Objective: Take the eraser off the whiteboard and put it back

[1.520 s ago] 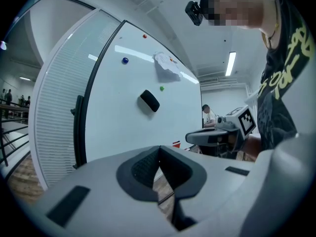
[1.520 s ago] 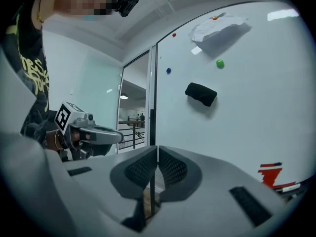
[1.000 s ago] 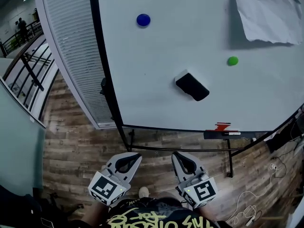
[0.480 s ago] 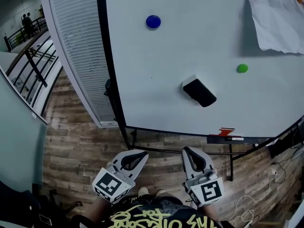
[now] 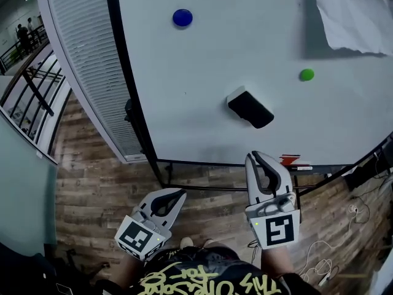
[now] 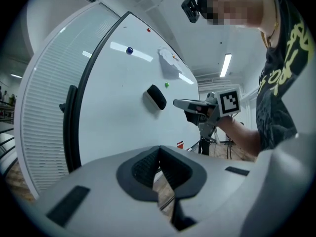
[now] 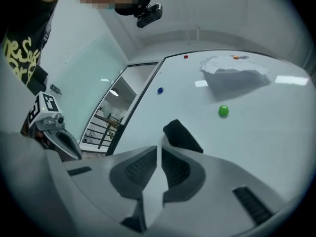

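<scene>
The right gripper [image 5: 258, 158], jaws pressed together on nothing, has risen from beside the left gripper [image 5: 175, 195] toward the whiteboard [image 5: 202, 91]. It points at the black eraser [image 5: 249, 109], which clings mid-board and is apparently not yet touched. The left gripper, likewise closed and empty, stays low. The reach has begun, and the jaws must open before any grasp.

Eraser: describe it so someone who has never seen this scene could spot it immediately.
Start with the large whiteboard filling the head view. Near its lower middle, below and left of the green magnet, sits the eraser. It is the only black oblong block; the green and the blue magnet are small round dots, the paper sheet white.
</scene>
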